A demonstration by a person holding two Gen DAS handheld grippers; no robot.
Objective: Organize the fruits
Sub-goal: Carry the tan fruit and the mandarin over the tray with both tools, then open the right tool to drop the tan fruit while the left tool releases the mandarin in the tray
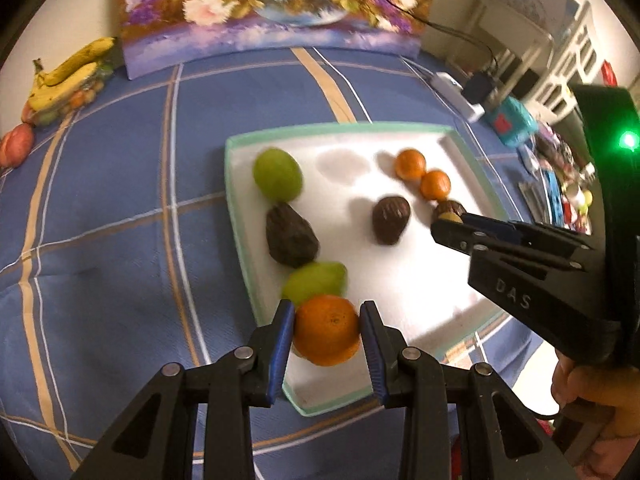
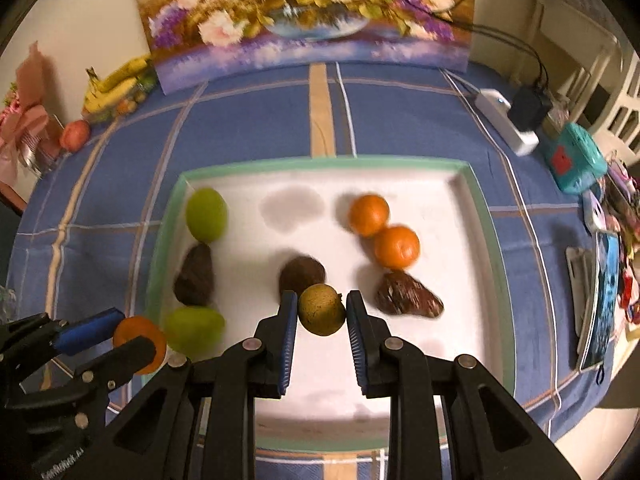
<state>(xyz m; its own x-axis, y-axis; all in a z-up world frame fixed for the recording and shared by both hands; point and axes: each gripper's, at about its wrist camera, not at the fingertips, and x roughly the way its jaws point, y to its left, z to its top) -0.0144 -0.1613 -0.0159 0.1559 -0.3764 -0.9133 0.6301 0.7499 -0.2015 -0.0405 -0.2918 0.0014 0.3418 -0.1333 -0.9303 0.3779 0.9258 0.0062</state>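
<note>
A white tray with a green rim (image 1: 240, 184) (image 2: 168, 216) lies on the blue checked cloth. My left gripper (image 1: 327, 334) is shut on an orange (image 1: 327, 330) above the tray's near left corner; it also shows in the right wrist view (image 2: 120, 338). My right gripper (image 2: 322, 310) is shut on a yellow-green round fruit (image 2: 322, 309) over the tray's middle; it also shows in the left wrist view (image 1: 450, 220). On the tray lie two green fruits (image 2: 206, 214) (image 2: 194, 330), two oranges (image 2: 368, 214) (image 2: 397, 247) and three dark brown fruits (image 2: 195, 276) (image 2: 302, 272) (image 2: 408, 294).
A flower painting (image 2: 304, 16) stands at the back. Bananas (image 2: 116, 84) and a reddish fruit (image 2: 75, 134) lie at the back left. A power strip with charger (image 2: 508, 116), a teal box (image 2: 572, 158) and assorted clutter (image 2: 600, 280) lie along the right edge.
</note>
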